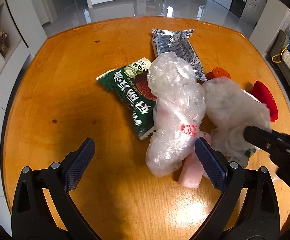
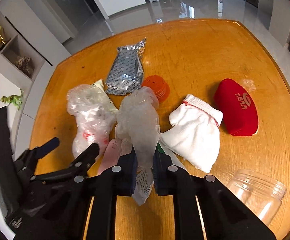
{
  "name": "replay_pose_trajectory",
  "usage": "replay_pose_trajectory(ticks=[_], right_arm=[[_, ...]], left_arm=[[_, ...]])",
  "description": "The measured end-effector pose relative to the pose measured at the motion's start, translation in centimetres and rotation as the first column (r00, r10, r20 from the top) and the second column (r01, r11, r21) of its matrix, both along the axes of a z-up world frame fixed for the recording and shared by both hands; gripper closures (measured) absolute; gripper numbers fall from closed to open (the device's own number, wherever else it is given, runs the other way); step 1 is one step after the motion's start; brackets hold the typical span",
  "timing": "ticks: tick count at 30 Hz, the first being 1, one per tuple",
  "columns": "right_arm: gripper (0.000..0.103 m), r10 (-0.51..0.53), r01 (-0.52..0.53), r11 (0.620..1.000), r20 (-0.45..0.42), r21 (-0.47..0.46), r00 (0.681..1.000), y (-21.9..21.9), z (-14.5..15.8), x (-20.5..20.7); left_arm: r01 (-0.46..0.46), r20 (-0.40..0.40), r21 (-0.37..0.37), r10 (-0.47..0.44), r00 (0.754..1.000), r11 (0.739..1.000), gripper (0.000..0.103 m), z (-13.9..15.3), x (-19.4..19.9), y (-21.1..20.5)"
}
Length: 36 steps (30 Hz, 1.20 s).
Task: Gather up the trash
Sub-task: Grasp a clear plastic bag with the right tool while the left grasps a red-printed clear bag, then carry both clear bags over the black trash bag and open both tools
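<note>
Trash lies in a heap on the wooden table (image 1: 64, 70). My right gripper (image 2: 143, 160) is shut on a crumpled clear plastic bag (image 2: 138, 120). That bag (image 1: 235, 108) and the right gripper (image 1: 249, 134) also show at the right of the left wrist view. My left gripper (image 1: 143, 142) stands open just above the table, with its right finger (image 1: 209, 164) against a second clear bag with red print (image 1: 175, 108). A green snack wrapper (image 1: 128, 92), a silver wrapper (image 1: 177, 46) and a pink piece (image 1: 191, 172) lie around that bag.
An orange lid (image 2: 157, 86) sits behind the held bag. To the right lie a white glove (image 2: 195, 130) and a red case (image 2: 237, 108). A clear plastic jar (image 2: 259, 192) lies on its side near the front right edge. My left gripper (image 2: 74, 144) is close on the left.
</note>
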State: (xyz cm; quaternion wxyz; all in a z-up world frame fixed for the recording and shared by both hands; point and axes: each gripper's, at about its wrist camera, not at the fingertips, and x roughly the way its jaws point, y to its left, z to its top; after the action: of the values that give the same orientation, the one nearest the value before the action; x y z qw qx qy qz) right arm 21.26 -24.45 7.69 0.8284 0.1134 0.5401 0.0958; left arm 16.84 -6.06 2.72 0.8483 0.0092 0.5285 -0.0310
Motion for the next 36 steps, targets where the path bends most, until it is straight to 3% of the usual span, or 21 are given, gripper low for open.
replay_pose_trajectory(ticks=[1, 2, 4, 10, 13, 21, 28, 36], right_arm=[[0.089, -0.003, 0.003, 1.0, 0.012, 0.001, 1.0, -0.1, 0.4, -0.3], [0.089, -0.005, 0.005, 1.0, 0.025, -0.001, 1.0, -0.3, 0.8, -0.7], [0.089, -0.001, 0.001, 1.0, 0.048, -0.007, 0.999, -0.4, 1.6, -1.4], [0.089, 0.013, -0.011, 1.0, 0.087, -0.029, 0.996, -0.3, 3.3, -3.4], [0.089, 0.023, -0.021, 1.0, 0.093, -0.023, 0.995, 0.0, 3.8, -4.6], [0.089, 0.067, -0.064, 0.997, 0.105, -0.031, 0.992, 1.8, 4.8, -8.8], [0.089, 0.127, -0.124, 0.991, 0.11, -0.042, 0.986, 4.7, 5.1, -13.0], [0.089, 0.24, -0.237, 0.971, 0.117, -0.043, 0.964, 10.2, 5.1, -18.4]], left_arm=[[-0.002, -0.003, -0.018, 0.002, 1.0, 1.0, 0.017, -0.1, 0.1, 0.0], [0.002, -0.012, -0.036, -0.003, 1.0, 0.999, 0.035, -0.3, 0.3, 0.1], [0.006, -0.057, -0.11, -0.012, 0.998, 0.994, 0.062, -0.9, 0.7, 0.2], [0.017, -0.005, -0.099, -0.018, 1.0, 0.995, 0.065, 0.4, -1.6, 0.6], [0.029, 0.045, -0.055, -0.026, 0.999, 0.998, 0.065, 2.1, -3.6, 1.0], [0.011, 0.1, -0.021, -0.009, 0.995, 1.0, 0.065, 5.1, -10.1, 4.0], [-0.01, 0.136, 0.026, 0.006, 0.991, 1.0, 0.065, 5.9, -16.0, 6.5], [-0.091, 0.163, 0.04, 0.083, 0.983, 0.995, 0.065, 5.9, -22.5, 10.6]])
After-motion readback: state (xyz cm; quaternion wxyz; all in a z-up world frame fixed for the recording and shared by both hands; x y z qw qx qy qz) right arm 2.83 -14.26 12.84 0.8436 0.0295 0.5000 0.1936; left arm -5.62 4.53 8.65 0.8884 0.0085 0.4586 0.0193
